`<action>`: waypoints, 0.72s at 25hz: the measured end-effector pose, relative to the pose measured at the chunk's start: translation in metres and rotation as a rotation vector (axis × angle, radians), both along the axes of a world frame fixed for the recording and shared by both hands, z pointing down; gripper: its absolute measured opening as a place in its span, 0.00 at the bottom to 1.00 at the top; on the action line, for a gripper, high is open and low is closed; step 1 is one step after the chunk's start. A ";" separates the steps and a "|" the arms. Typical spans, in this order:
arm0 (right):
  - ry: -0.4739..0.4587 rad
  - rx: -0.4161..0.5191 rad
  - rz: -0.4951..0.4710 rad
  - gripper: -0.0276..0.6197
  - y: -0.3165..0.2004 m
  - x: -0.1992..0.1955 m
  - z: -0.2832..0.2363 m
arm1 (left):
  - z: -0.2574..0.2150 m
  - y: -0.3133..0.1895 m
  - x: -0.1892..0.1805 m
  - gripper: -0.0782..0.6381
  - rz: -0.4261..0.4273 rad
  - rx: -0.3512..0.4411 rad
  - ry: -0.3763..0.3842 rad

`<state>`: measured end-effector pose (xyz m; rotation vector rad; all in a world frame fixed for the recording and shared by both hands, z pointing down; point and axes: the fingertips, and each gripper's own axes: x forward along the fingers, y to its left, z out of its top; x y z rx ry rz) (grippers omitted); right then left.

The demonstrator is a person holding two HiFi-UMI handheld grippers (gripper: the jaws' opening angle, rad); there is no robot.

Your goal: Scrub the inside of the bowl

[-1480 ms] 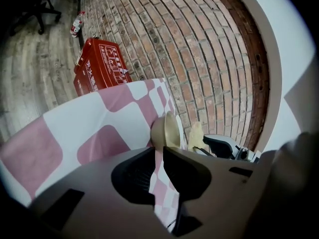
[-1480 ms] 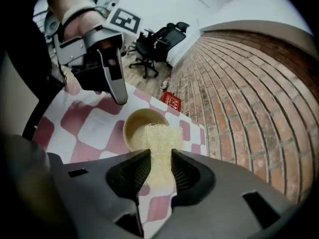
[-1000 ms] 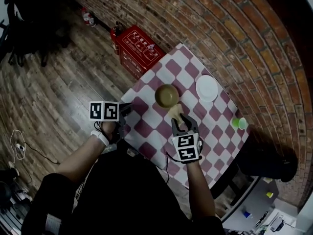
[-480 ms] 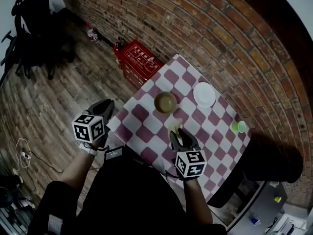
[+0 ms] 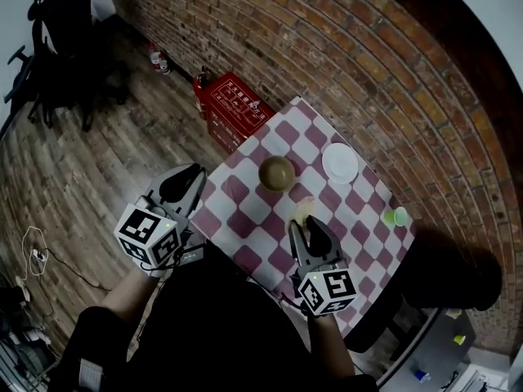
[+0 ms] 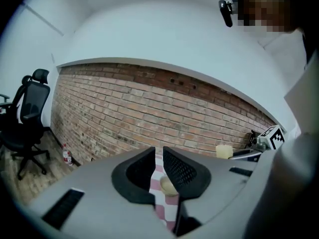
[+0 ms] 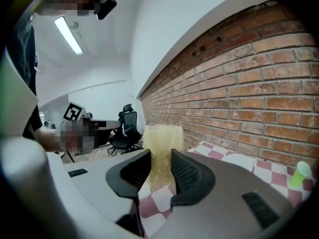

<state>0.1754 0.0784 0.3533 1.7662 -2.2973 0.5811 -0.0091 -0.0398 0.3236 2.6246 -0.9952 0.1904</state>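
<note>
An olive-brown bowl stands upright near the far left side of the checkered table; in the left gripper view it shows through the slit between the jaws as a pale bowl. My right gripper hovers over the table's near middle, shut on a yellow sponge, which stands up between the jaws. My left gripper hangs off the table's left edge, above the floor. Only a thin slit separates its jaws and nothing is held. The bowl lies ahead of both grippers, apart from them.
A white plate lies right of the bowl by the brick wall, and a green cup stands at the table's right edge. A red cabinet stands on the floor beyond the table. An office chair is at far left.
Both grippers have drawn back toward me and away from the bowl. The left one has moved off the table's edge and out over the floor. The sponge stays in the right gripper.
</note>
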 end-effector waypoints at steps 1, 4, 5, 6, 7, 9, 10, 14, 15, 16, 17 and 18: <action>-0.011 0.023 0.004 0.26 0.000 0.000 -0.006 | -0.007 0.002 0.003 0.19 0.007 0.026 -0.002; -0.020 0.077 0.009 0.26 -0.001 0.001 -0.017 | -0.016 0.008 0.010 0.19 0.018 0.091 -0.027; -0.017 0.088 0.008 0.26 -0.001 0.001 -0.019 | -0.015 0.010 0.012 0.19 0.022 0.094 -0.029; -0.017 0.094 0.007 0.26 -0.001 0.000 -0.020 | -0.013 0.012 0.013 0.19 0.028 0.089 -0.026; -0.023 0.101 0.002 0.26 -0.001 -0.001 -0.022 | -0.012 0.013 0.015 0.19 0.032 0.082 -0.021; -0.041 0.123 -0.022 0.26 -0.001 -0.004 -0.028 | -0.011 0.015 0.017 0.19 0.039 0.076 -0.011; -0.051 0.136 -0.036 0.26 -0.001 -0.006 -0.031 | -0.011 0.015 0.018 0.19 0.040 0.078 -0.010; -0.085 0.161 -0.051 0.26 0.000 -0.008 -0.041 | -0.007 0.013 0.020 0.19 0.040 0.056 -0.001; -0.085 0.163 -0.049 0.26 0.000 -0.008 -0.042 | -0.006 0.012 0.020 0.19 0.040 0.046 0.005; -0.078 0.165 -0.048 0.26 -0.001 -0.008 -0.044 | -0.006 0.011 0.020 0.19 0.038 0.040 0.008; -0.065 0.167 -0.046 0.26 -0.001 -0.007 -0.044 | -0.005 0.010 0.020 0.19 0.036 0.038 0.009; -0.050 0.167 -0.043 0.26 -0.002 -0.006 -0.044 | -0.005 0.009 0.020 0.19 0.034 0.037 0.007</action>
